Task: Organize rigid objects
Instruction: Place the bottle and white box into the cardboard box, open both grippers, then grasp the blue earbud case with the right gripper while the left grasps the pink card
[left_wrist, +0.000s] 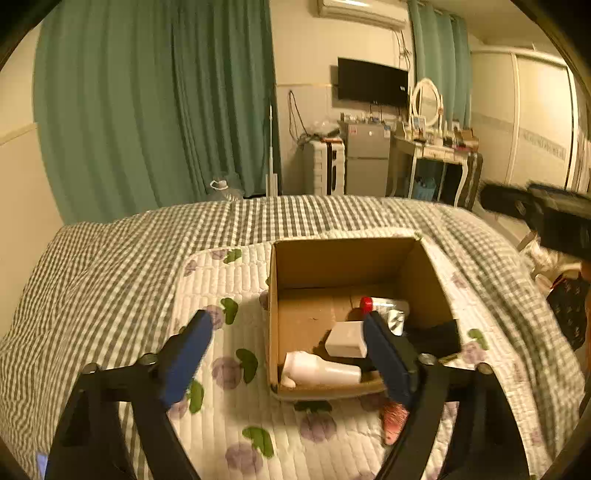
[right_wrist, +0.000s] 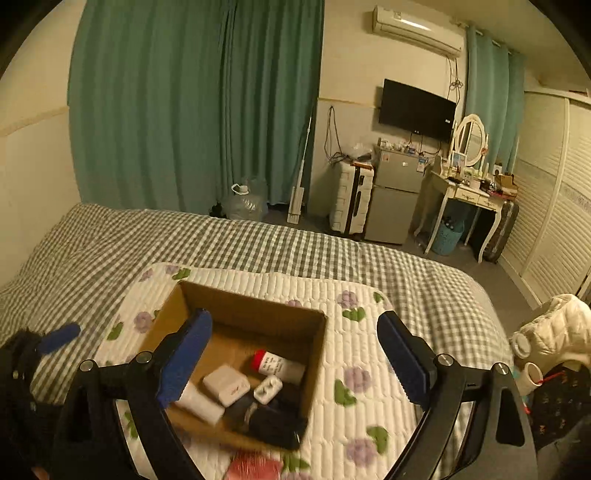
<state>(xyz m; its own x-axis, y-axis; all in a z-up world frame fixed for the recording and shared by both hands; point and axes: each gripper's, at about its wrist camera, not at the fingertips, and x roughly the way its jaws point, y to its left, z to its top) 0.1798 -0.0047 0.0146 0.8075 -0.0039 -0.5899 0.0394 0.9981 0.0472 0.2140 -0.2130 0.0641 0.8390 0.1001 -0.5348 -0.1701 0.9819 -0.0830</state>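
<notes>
An open cardboard box (left_wrist: 424, 273) sits on a floral quilted mat on the bed; it also shows in the right wrist view (right_wrist: 314, 354). Inside lie a white bottle (left_wrist: 321, 369), a white rectangular block (left_wrist: 345, 343), a red-capped tube (left_wrist: 384, 304) and a dark object. In the right wrist view I see the block (right_wrist: 226, 384), the red-capped tube (right_wrist: 275, 365), a small white charger (right_wrist: 267, 389) and a black item (right_wrist: 271, 421). My left gripper (left_wrist: 286, 321) is open and empty above the box's near left wall. My right gripper (right_wrist: 291, 321) is open and empty above the box.
A pink bristly object (left_wrist: 393, 421) lies on the mat in front of the box, also in the right wrist view (right_wrist: 255, 467). The checked bedspread (left_wrist: 110, 266) surrounds the mat. A white jacket (right_wrist: 554, 328) lies off the bed's right side.
</notes>
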